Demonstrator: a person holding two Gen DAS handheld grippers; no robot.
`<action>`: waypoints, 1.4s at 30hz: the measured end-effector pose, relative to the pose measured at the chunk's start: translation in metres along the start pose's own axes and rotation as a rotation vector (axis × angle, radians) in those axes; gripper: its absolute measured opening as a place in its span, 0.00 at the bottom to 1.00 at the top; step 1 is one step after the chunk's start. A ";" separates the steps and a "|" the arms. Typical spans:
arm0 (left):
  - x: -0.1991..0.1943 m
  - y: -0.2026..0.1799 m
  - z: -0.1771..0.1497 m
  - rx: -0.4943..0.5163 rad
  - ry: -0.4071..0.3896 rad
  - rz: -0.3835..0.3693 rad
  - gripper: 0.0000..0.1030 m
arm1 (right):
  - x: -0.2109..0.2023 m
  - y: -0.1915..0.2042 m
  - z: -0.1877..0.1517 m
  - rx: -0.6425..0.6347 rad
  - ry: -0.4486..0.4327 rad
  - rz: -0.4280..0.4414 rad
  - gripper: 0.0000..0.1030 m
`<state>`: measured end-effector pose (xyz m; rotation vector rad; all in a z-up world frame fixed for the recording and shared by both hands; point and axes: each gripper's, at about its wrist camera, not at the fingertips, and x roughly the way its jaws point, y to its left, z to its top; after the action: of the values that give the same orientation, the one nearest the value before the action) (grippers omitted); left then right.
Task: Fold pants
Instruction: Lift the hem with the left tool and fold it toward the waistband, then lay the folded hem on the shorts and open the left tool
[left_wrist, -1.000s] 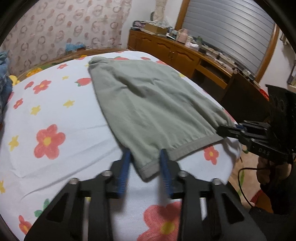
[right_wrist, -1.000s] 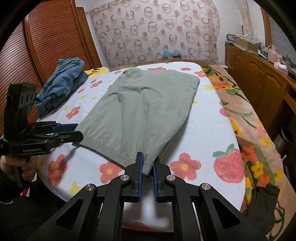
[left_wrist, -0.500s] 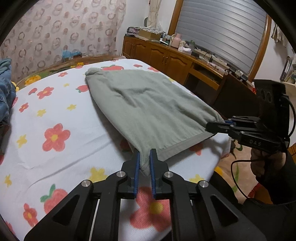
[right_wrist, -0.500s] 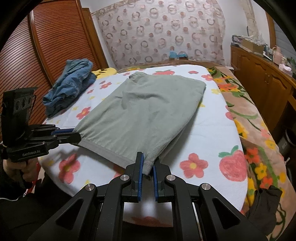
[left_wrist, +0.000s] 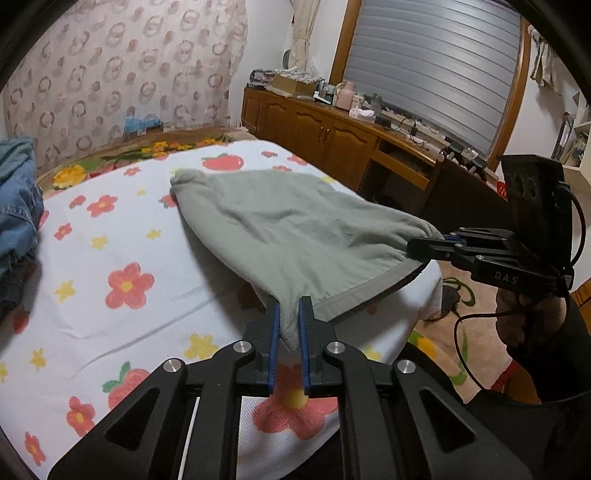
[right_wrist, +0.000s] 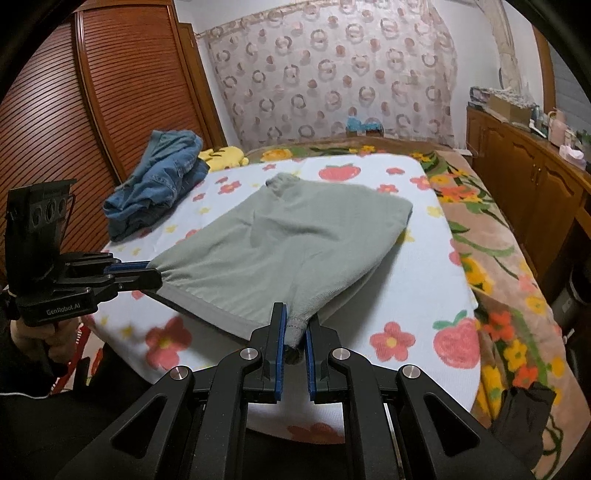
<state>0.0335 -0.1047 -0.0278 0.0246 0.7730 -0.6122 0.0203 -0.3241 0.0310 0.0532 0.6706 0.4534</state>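
Grey-green pants (left_wrist: 295, 229) lie folded on the flowered bed sheet (left_wrist: 110, 258), their near hem lifted off the bed. My left gripper (left_wrist: 287, 314) is shut on the hem's left corner. My right gripper (right_wrist: 295, 317) is shut on the hem's right corner. Each gripper shows in the other's view: the right one (left_wrist: 417, 253) at the right, the left one (right_wrist: 151, 275) at the left. The pants (right_wrist: 288, 251) stretch taut between the two grippers, and their far end rests on the bed.
A heap of blue jeans (right_wrist: 159, 184) lies on the bed's far left, with a yellow soft toy (right_wrist: 225, 155) beside it. A wooden sideboard (left_wrist: 332, 140) with clutter runs along the right. A slatted wooden wardrobe (right_wrist: 74, 110) stands at the left. A flowered blanket (right_wrist: 509, 277) covers the bed's right edge.
My left gripper has shut on the hem corner. Both grippers have lifted the near hem up and back off the bed, pulling it taut.
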 end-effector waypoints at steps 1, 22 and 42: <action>-0.002 0.000 0.002 0.001 -0.007 0.003 0.10 | -0.001 0.000 0.000 0.000 -0.007 0.001 0.09; 0.019 0.007 0.026 0.000 -0.029 0.021 0.04 | 0.014 0.001 0.013 -0.022 -0.063 -0.016 0.09; 0.045 0.045 0.078 -0.017 -0.058 0.055 0.04 | 0.052 -0.019 0.051 -0.026 -0.109 -0.039 0.09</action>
<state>0.1327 -0.1091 -0.0095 0.0122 0.7192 -0.5523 0.0952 -0.3141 0.0368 0.0397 0.5573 0.4186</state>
